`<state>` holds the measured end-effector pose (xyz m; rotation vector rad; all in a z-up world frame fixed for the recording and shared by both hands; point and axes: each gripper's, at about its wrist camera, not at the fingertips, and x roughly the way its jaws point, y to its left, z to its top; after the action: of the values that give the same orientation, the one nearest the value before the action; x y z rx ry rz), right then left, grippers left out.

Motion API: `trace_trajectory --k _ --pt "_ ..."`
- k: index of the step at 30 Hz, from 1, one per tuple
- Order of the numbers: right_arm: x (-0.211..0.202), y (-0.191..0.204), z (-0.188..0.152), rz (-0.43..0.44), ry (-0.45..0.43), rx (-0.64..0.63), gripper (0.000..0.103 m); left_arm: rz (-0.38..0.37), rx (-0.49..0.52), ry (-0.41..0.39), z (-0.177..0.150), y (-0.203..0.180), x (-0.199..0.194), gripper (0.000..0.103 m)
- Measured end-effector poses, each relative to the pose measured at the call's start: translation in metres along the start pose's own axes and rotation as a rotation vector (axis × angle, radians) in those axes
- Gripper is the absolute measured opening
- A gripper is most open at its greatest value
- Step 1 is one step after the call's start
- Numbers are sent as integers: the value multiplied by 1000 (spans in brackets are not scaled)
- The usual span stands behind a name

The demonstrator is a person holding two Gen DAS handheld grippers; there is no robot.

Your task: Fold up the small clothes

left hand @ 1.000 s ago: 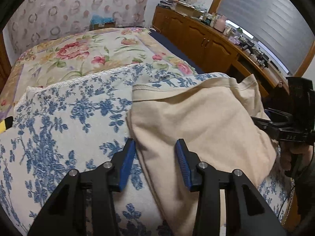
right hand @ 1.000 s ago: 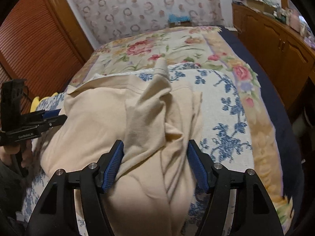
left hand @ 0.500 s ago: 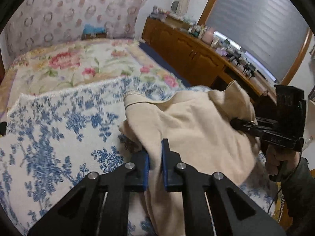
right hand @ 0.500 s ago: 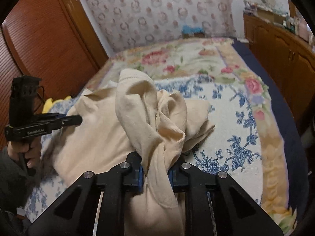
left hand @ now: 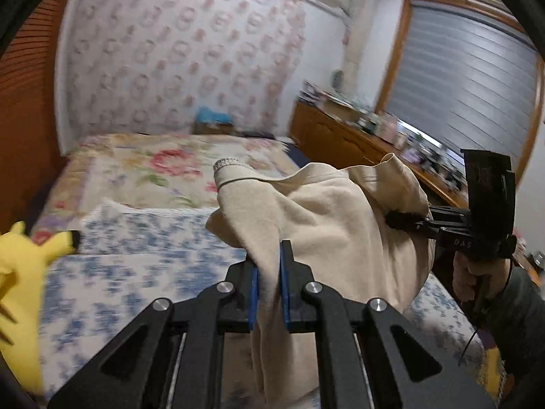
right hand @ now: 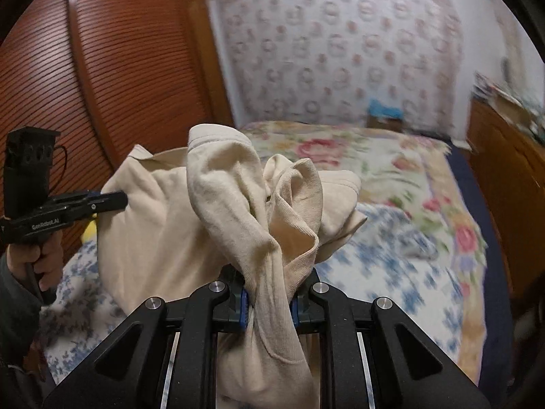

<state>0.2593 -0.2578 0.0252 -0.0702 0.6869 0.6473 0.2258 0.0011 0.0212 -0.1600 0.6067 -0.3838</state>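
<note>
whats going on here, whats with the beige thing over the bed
A person is handling a beige garment with two handheld tools, one in each hand. The left tool is shut on one part of the cloth, and the right tool is shut on a bunched-up part of it. The garment is held up between them above the blue-flowered bedspread, crumpled and not yet folded. A yellow plush toy sits at the bed's left edge.

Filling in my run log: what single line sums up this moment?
left gripper: shut on beige garment | right gripper: shut on beige garment | garment: bunched, raised above blue floral cloth
</note>
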Motion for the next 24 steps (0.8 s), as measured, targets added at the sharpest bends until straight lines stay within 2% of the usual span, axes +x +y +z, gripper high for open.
trace_trajectory --k 7,9,15,20,24 --pt "88 79 64 143 78 -204 15 205 -79 -56 -25 79 -45 8" --pt "113 102 75 171 105 -255 15 257 -116 -63 -38 105 -56 8" --pt "198 174 104 269 210 -416 15 398 -195 -51 -83 151 -73 8" --pt "252 233 111 321 249 -567 15 463 -256 -23 -117 163 -79 8" --pt "276 264 114 372 258 -615 15 519 -269 31 -135 170 -82 8"
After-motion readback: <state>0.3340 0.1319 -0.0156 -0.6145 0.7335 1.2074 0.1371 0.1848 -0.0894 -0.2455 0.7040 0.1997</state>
